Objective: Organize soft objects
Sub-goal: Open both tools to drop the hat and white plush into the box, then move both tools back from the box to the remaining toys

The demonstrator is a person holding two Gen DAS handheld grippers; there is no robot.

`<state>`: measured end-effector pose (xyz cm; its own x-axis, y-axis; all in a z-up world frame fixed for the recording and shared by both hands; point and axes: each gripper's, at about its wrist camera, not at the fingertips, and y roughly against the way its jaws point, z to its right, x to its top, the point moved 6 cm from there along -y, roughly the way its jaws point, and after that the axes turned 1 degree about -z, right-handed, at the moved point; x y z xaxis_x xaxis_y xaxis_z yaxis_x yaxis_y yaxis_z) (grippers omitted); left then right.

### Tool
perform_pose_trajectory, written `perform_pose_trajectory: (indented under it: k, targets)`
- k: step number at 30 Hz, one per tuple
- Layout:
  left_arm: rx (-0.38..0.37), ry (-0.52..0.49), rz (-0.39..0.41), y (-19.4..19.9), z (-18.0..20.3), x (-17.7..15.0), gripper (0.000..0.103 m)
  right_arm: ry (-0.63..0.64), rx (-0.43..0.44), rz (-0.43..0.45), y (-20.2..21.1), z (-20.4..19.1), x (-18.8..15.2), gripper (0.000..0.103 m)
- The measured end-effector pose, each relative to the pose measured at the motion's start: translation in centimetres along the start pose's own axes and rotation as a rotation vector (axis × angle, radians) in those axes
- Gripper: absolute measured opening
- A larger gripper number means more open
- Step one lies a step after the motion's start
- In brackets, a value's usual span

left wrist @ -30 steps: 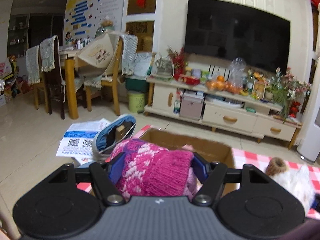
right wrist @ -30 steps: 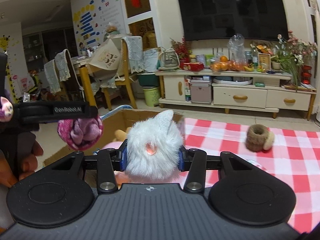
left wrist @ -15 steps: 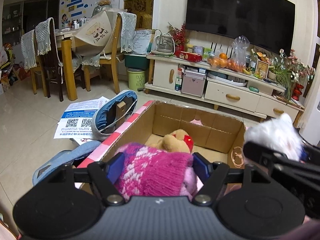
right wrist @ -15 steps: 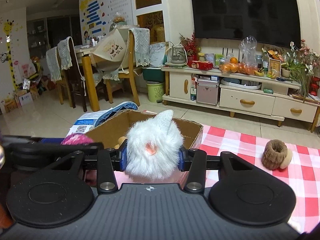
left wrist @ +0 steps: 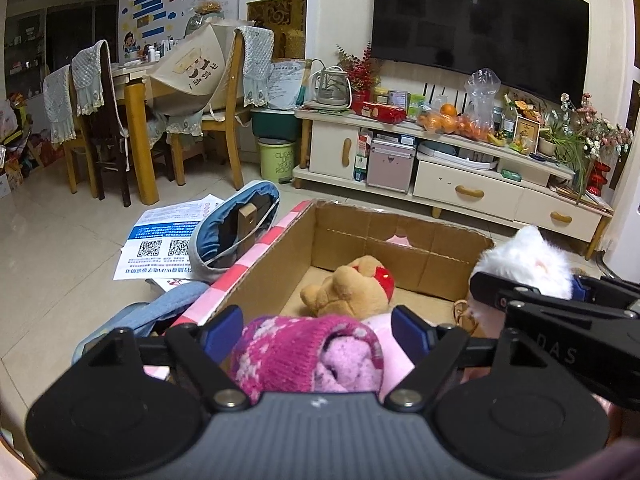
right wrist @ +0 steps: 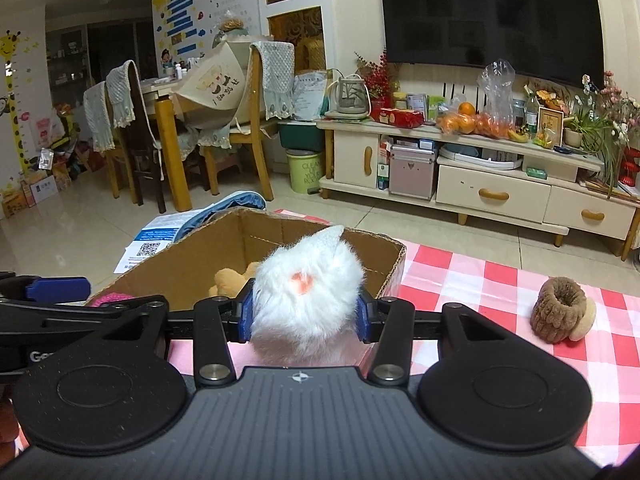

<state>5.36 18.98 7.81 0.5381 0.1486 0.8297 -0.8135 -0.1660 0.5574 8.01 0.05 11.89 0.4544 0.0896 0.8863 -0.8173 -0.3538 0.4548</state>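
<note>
My left gripper (left wrist: pixel 318 330) is open; the magenta knitted hat (left wrist: pixel 296 352) lies between its spread fingers at the near edge of the cardboard box (left wrist: pixel 352 236), apart from both pads. A brown plush bear (left wrist: pixel 352 288) lies inside the box. My right gripper (right wrist: pixel 306 312) is shut on a white fluffy toy (right wrist: pixel 308 300) and holds it over the box's right side (right wrist: pixel 394 268); the toy also shows in the left wrist view (left wrist: pixel 524 264). A brown knitted soft item (right wrist: pixel 558 314) lies on the red checked cloth (right wrist: pixel 480 280) to the right.
The box stands on the checked cloth at the table's left end. On the floor left of it lie a blue bag (left wrist: pixel 236 232) and printed sheets (left wrist: pixel 160 240). A TV cabinet (left wrist: pixel 440 176) and dining chairs (left wrist: pixel 224 120) stand farther back.
My left gripper moved down to the box and opened, letting go of the hat. My right gripper carried the white toy left, closer over the box.
</note>
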Motion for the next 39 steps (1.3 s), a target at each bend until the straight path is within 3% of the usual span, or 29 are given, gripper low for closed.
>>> perform_pose_trajectory:
  k: [3,5,10,14,39]
  targets:
    - [0.011,0.002,-0.003,-0.1,-0.1,0.0,0.088,0.002,-0.006,-0.002,-0.2,-0.2,0.2,0.06]
    - [0.021,0.01,-0.004,-0.1,-0.4,0.0,0.089,0.004,-0.013,0.004,-0.3,-0.2,0.5,0.071]
    - [0.025,0.015,-0.013,-0.3,-0.4,0.0,0.091,-0.01,-0.03,0.032,0.4,0.1,1.2,0.082]
    - [0.022,0.013,-0.011,-0.1,-0.1,0.0,0.093,-0.015,-0.049,0.055,1.0,0.6,1.1,0.097]
    - [0.01,-0.062,-0.007,0.5,4.2,-0.3,0.095,-0.062,-0.139,0.109,3.4,3.8,-0.2,0.1]
